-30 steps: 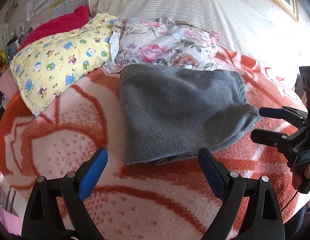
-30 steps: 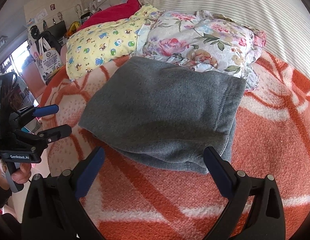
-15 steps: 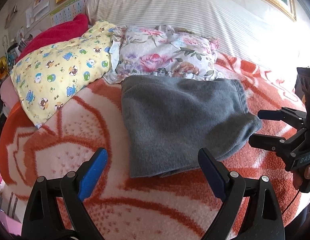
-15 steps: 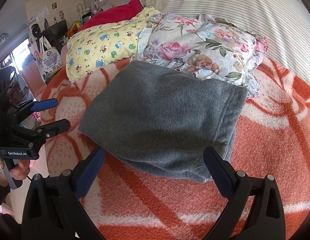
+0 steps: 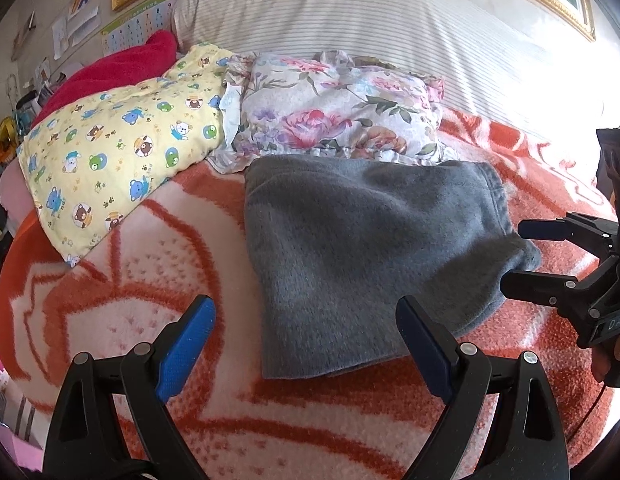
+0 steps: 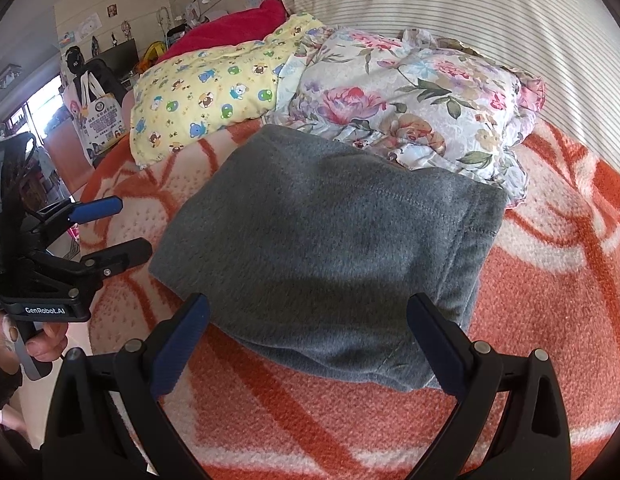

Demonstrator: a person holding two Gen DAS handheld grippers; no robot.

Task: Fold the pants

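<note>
Both grippers backing off slightly | pants folded on blanket | left gripper fingers wide apart, empty | right gripper likewise

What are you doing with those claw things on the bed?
A person is folding pants with a gripper in each hand. The gray pants already lie folded into a thick rectangle on the orange and white blanket, just in front of the flowery pillow and beside the yellow bear pillow. Both the left gripper and the right gripper have their jaws open and hold nothing, hovering near the front edge of the pants.
</note>
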